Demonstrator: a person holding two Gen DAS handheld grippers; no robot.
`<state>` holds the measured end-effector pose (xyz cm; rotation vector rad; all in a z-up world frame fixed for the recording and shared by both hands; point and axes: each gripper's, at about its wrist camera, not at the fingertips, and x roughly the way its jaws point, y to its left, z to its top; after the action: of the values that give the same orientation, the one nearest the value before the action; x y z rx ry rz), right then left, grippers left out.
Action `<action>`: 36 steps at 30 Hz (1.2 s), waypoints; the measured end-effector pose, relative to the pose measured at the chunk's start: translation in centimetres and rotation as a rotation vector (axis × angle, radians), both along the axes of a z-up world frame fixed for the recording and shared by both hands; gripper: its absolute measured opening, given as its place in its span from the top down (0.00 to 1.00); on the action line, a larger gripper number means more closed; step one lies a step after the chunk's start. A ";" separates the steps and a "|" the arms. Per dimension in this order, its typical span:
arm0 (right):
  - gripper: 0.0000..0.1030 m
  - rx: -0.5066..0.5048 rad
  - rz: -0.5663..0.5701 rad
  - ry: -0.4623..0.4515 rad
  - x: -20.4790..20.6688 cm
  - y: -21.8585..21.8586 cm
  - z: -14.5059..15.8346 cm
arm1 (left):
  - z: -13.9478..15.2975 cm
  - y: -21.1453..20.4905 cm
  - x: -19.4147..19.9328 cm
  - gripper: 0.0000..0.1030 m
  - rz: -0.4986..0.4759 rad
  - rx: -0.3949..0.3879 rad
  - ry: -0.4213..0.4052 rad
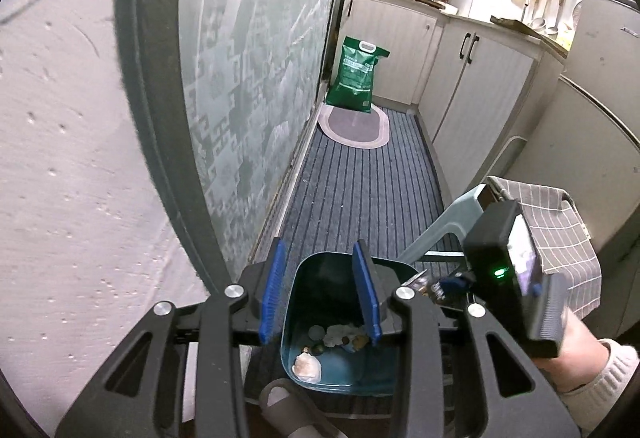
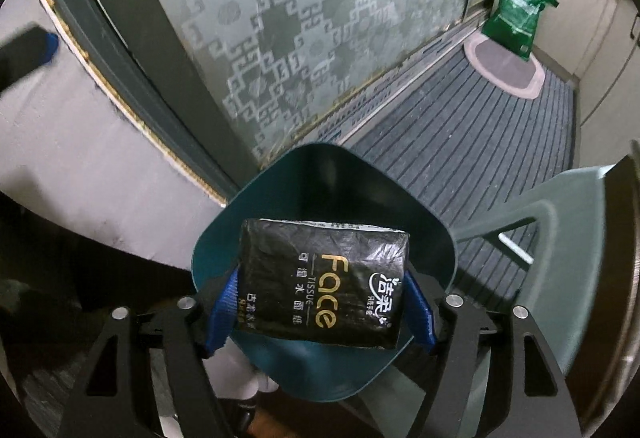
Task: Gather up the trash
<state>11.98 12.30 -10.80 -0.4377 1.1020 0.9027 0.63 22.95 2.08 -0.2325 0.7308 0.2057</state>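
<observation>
Right gripper [image 2: 320, 312] pinching black tissue pack [image 2: 324, 278] by both side edges, held directly over open mouth of teal bin [image 2: 224, 238], presumably for straight drop. Pack: crinkled glossy film, gold "Face" lettering, top edge torn open. Left gripper [image 1: 320, 294] spread, empty, straddling bin's rim; scraps and shells [image 1: 307, 366] on bin floor.

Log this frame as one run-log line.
phase: drop-off | right gripper: holding black tissue pack over teal bin | left gripper: open, empty, above bin | bin: scraps inside
</observation>
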 end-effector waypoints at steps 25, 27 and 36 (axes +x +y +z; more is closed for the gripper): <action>0.37 -0.026 0.005 0.024 -1.0 -0.6 -0.7 | 2.5 -2.1 -1.1 0.56 -0.049 0.054 -0.060; 0.38 -0.009 0.005 0.006 -1.3 -0.9 0.2 | 2.8 -2.4 -1.2 0.54 -0.052 0.058 -0.066; 0.43 0.094 -0.036 -0.104 -2.3 -4.0 5.7 | 3.1 -3.9 -1.1 0.46 -0.078 0.086 -0.075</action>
<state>9.70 8.31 -5.05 -0.3820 0.9657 0.8864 -0.49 19.09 5.21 -0.1294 0.6542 0.1533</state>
